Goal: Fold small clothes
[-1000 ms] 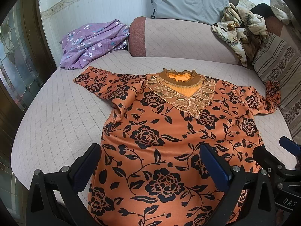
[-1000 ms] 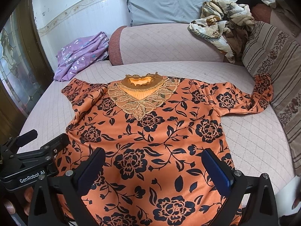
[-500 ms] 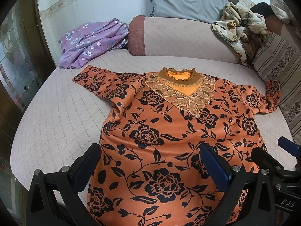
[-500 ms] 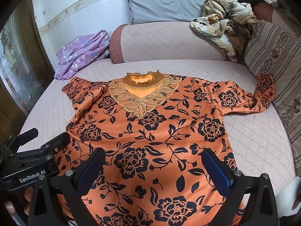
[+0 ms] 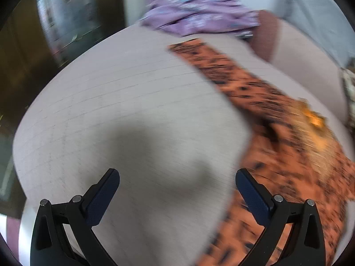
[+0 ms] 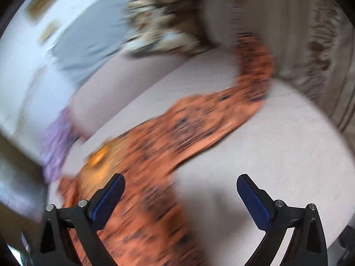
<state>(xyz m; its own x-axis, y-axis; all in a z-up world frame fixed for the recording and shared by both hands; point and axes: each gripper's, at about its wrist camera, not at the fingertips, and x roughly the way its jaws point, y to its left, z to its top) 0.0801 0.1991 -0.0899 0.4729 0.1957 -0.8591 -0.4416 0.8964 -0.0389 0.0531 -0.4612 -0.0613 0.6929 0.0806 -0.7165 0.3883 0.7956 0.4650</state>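
You have one orange floral top (image 5: pixel 295 155) spread flat on the quilted bed (image 5: pixel 124 115), and both views are smeared with motion blur. Your left gripper (image 5: pixel 177 190) is spread wide with nothing between its two blue pads (image 5: pixel 102 197), hanging above bare quilt just left of the top's body; one sleeve (image 5: pixel 213 66) runs up and away from it toward the single purple flowered garment (image 5: pixel 199 13) at the far edge of the bed. Your right gripper (image 6: pixel 180 195) is likewise spread and holding nothing; its left finger sits over the top's body (image 6: pixel 142 201), its right finger over bare quilt. The other sleeve (image 6: pixel 248 93) curls up against one striped cushion (image 6: pixel 310 33). One grey pillow (image 6: pixel 93 35) and one crumpled patterned cloth (image 6: pixel 164 22) lie beyond the top
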